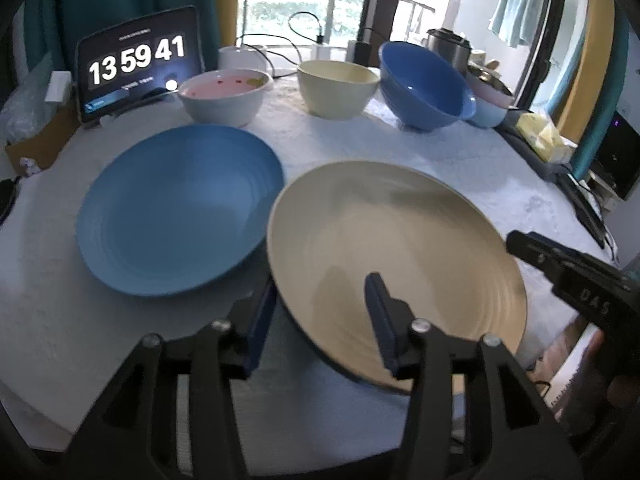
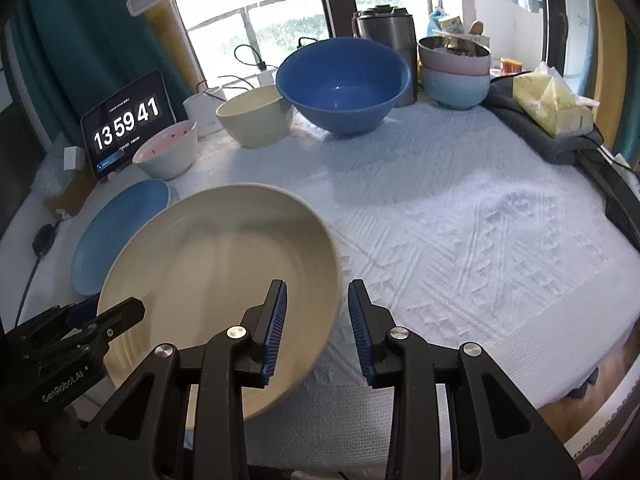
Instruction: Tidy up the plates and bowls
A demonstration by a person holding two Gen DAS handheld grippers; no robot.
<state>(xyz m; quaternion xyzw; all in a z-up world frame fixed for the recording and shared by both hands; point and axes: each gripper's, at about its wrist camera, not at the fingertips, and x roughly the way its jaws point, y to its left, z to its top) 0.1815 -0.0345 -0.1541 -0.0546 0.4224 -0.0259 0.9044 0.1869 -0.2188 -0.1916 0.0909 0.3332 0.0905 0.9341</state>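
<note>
A cream plate [image 1: 396, 248] is tilted, its near edge raised off the white tablecloth. My left gripper [image 1: 320, 320] is open, its jaws straddling the plate's near-left rim, one finger under and one over. My right gripper [image 2: 316, 320] is open, its jaws astride the plate's right rim [image 2: 336, 276]; the plate [image 2: 216, 276] fills the left of that view. A blue plate [image 1: 180, 208] lies flat to the left, also in the right wrist view [image 2: 116, 232]. At the back stand a white-pink bowl [image 1: 224, 96], a cream bowl [image 1: 336, 88] and a big blue bowl [image 1: 424, 84].
A tablet clock [image 1: 136, 68] stands at the back left. Stacked pink and light-blue bowls [image 2: 456, 76], a steel pot [image 2: 388, 40], a yellow tissue pack [image 2: 552, 100] and cables sit along the back and right edges. The tablecloth [image 2: 460, 220] covers the table.
</note>
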